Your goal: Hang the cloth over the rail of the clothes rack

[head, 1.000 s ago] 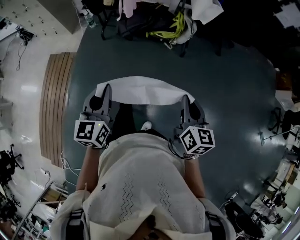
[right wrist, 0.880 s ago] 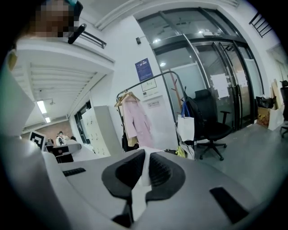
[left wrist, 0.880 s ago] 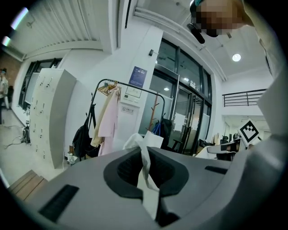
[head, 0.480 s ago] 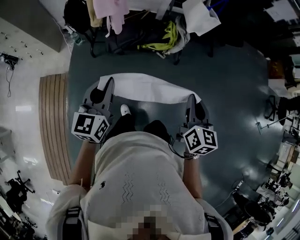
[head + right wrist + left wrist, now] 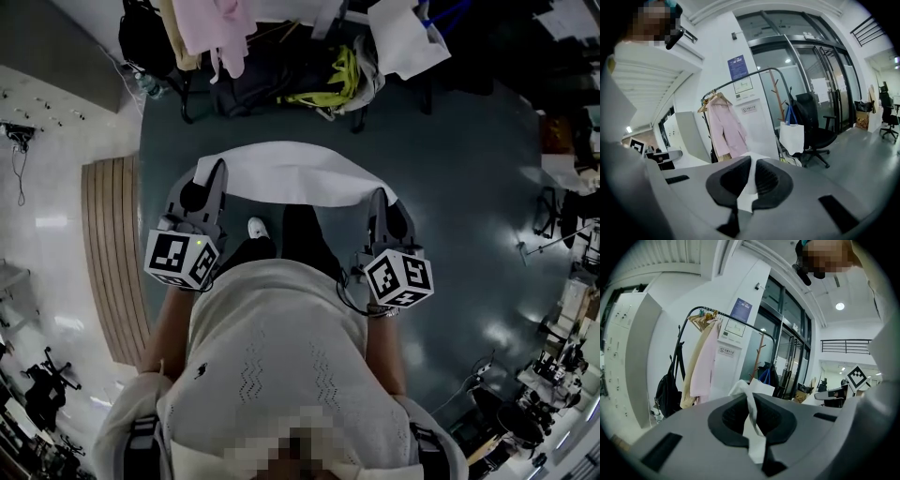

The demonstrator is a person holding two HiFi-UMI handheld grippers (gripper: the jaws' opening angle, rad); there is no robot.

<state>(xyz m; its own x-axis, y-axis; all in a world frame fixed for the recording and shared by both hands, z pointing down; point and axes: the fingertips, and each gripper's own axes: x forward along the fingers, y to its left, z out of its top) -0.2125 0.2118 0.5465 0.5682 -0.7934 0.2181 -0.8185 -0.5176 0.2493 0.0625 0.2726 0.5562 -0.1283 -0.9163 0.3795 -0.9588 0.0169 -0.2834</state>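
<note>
White cloth held taut between two hand-held grippers, not yet on the rack.

The cloth (image 5: 295, 173) is spread in the air above the dark floor (image 5: 459, 197), in front of the person's torso. The left hand-held gripper (image 5: 217, 171) is clamped on its 9 o'clock end and the right hand-held gripper (image 5: 378, 197) on its 3 o'clock end. Each gripper view shows fabric pinched between closed jaws. The clothes rack (image 5: 745, 325), hung with a pink garment (image 5: 220, 23), stands at 12 o'clock, apart from the cloth.

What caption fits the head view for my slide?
Left gripper and right gripper hold the cloth spread between them, facing a pink garment.
</note>
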